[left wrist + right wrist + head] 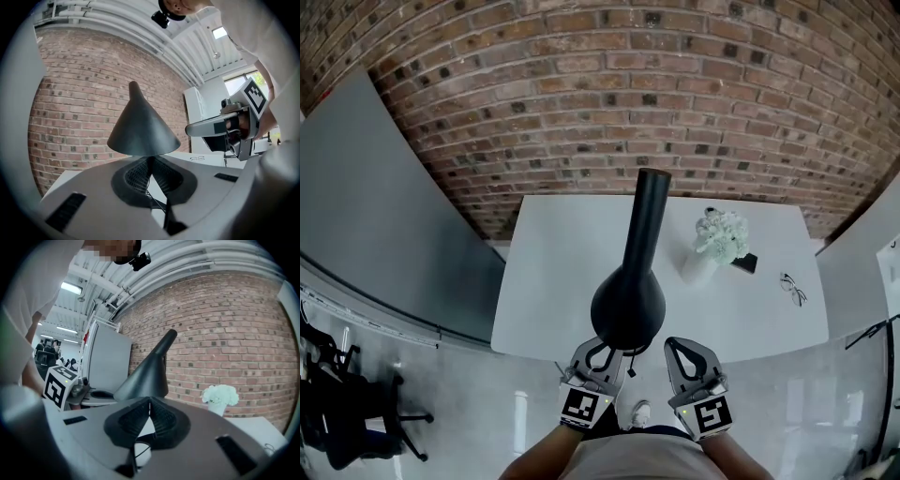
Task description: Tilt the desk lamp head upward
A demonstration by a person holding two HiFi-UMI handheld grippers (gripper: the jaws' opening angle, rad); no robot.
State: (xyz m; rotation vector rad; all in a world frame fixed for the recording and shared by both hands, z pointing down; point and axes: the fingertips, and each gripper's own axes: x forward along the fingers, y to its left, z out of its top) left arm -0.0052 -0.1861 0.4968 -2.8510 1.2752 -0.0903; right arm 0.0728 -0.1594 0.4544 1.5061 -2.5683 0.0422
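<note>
A black desk lamp stands on the white table. Its cone-shaped head hangs low at the table's near edge, and its neck runs back toward the wall. My left gripper is shut with nothing in it, its tips just under the near rim of the head. In the left gripper view the cone hangs right above the closed jaws. My right gripper is shut and empty too, a little right of the head. In the right gripper view the lamp head lies beyond and left of the jaws.
A white vase of white flowers stands right of the lamp, with a small black object beside it. Eyeglasses lie near the table's right edge. A brick wall backs the table. A black office chair stands at the far left.
</note>
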